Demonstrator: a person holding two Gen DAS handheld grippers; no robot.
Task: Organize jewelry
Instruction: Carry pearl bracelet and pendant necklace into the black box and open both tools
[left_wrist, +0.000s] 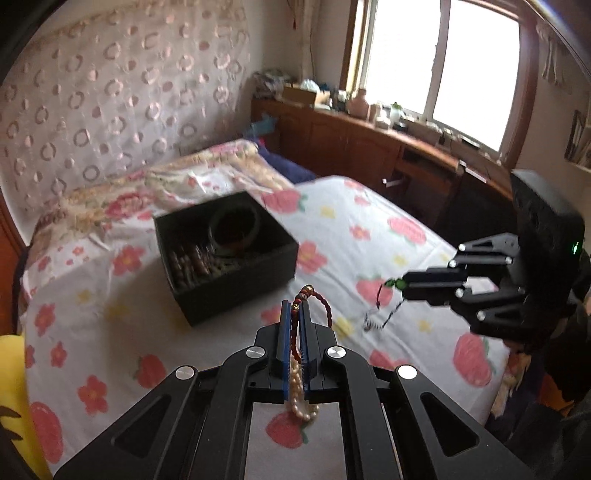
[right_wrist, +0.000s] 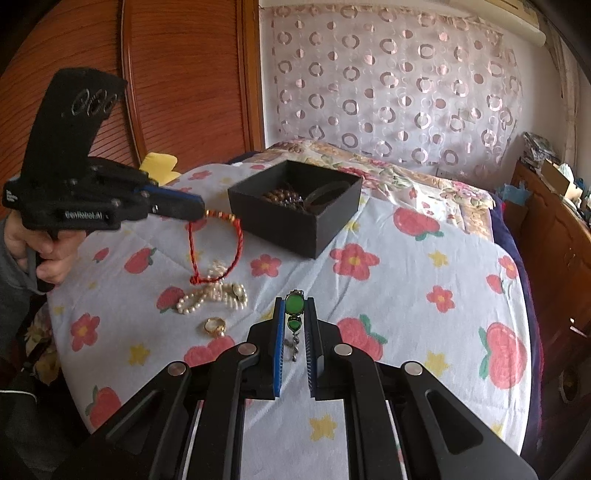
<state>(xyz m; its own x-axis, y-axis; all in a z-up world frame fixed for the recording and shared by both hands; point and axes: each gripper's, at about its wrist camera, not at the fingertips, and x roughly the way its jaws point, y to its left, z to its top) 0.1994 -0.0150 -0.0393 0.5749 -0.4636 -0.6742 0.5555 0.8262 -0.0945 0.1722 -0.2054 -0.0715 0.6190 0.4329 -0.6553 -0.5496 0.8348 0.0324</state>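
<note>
Right gripper pinching green pendant, left gripper clamping red cord bracelet, black box holding beads, bangle

Red cord bracelet lifted, pearls on bedsheet

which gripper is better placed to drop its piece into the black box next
Left, probably. The left gripper is shut on the red cord bracelet, and the black box sits just ahead of it. The right gripper, shut on the green stone piece, sits farther back.

Box contents blurred; pearl strand partly behind fingers.
</note>
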